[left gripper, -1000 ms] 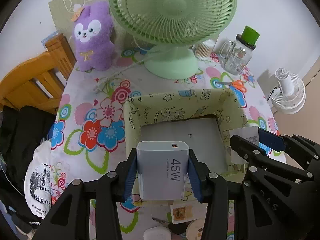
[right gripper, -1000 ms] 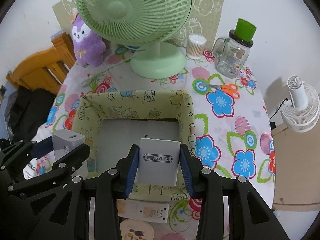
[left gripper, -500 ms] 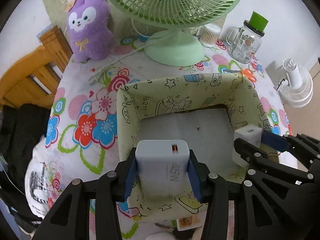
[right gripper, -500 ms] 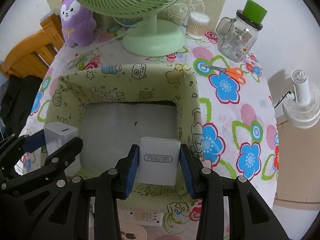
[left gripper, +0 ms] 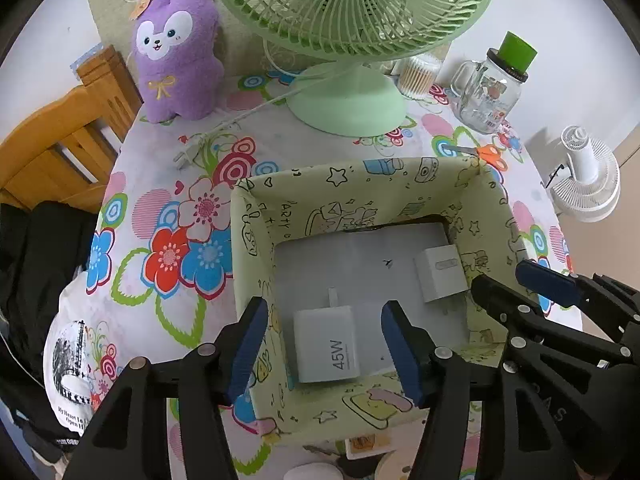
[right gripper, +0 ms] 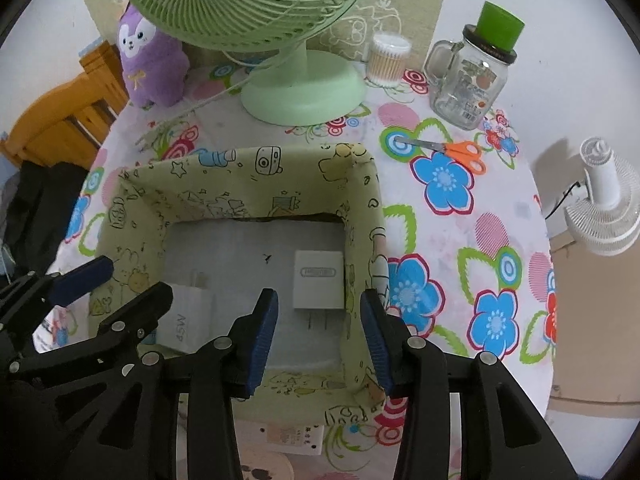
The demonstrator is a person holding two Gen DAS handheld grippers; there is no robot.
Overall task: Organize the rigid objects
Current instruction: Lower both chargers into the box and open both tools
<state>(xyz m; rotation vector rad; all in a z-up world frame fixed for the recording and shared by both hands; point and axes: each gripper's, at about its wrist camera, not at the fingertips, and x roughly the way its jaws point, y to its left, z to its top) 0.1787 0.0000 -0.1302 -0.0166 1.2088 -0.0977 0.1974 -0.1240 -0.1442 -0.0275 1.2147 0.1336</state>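
The green fan (left gripper: 352,20) is cut off at the top. The fabric box (left gripper: 256,240) on the flowered surface (left gripper: 160,184) holds two chargers lying flat: the 45W charger (left gripper: 326,344), prongs toward the fan, half hidden in the right view, and the small charger (right gripper: 319,280), prongs pointing near. Left hand-held gripper (left gripper: 322,346) and right hand-held gripper (right gripper: 316,328) are both opening, pads off the chargers.

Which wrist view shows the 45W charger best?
The left wrist view: the 45W charger lies in full view on the fabric box floor, label readable. In the right wrist view the left gripper hides most of it.
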